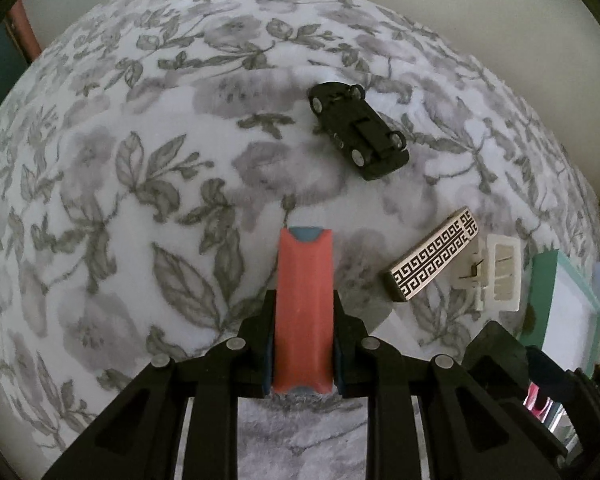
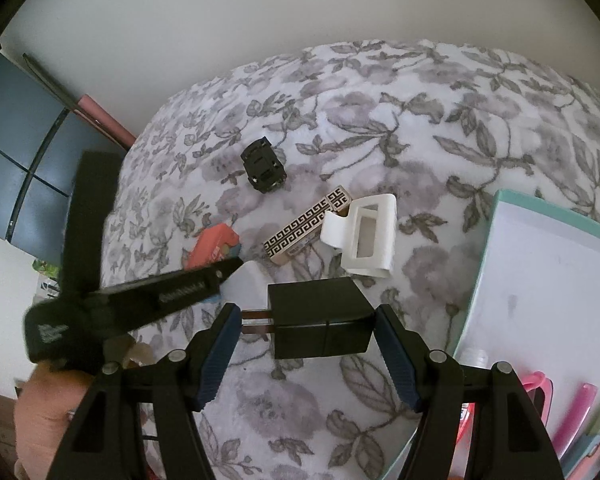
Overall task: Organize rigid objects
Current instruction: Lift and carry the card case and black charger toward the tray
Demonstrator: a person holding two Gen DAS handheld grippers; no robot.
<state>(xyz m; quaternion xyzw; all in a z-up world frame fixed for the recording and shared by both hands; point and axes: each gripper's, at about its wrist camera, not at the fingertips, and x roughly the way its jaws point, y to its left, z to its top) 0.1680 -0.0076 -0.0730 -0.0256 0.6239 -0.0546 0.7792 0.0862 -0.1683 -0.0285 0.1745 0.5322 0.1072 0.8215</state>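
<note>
The left gripper [image 1: 303, 312] clamps a red case [image 1: 304, 304]; the right gripper [image 2: 307, 344] stands open around a black charger [image 2: 320, 324], toy car [image 2: 263, 166] beyond.

On the floral bedspread [image 1: 100, 200] a black toy car [image 1: 358, 130] lay upside down, a key-patterned rectangular box [image 1: 434, 256] rested touching a white hair claw [image 1: 496, 276], a red case [image 1: 304, 304] stood clamped lengthwise, and a black plug-in charger [image 2: 320, 322] lay nearby.

Dim, soft, even light with faint shadows and no glare; heavy fisheye bending and dark corners, motion blur on the black gripper arm [image 2: 140, 300] at the right-wrist view's left.
</note>
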